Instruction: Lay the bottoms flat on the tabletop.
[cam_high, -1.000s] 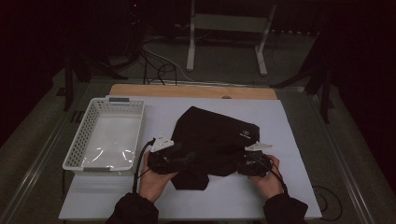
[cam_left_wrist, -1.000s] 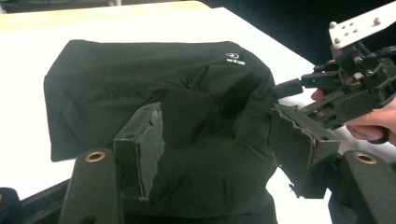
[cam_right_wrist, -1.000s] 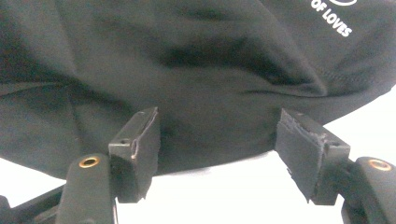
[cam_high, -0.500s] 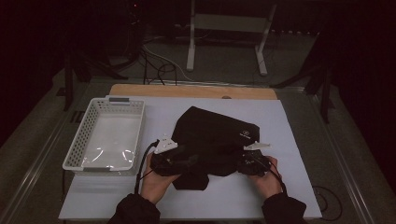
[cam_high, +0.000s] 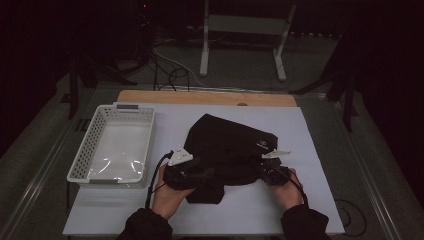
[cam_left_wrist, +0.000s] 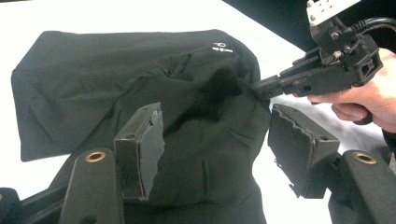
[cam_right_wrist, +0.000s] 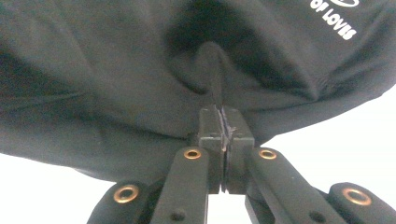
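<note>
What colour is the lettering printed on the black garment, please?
White, on the black garment; the lettering shows best in the right gripper view.

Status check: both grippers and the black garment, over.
Right gripper just closed, pinching a fold of the black garment. Left gripper open, cloth between its jaws, not clamped. White basket off to the side, nothing blocking.

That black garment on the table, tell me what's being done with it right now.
A person works a black garment on the white table with two handheld grippers. The right gripper has just been closing and pinches a fold of the cloth. The left gripper stands open with fabric between its jaws. A white basket sits alongside.
</note>
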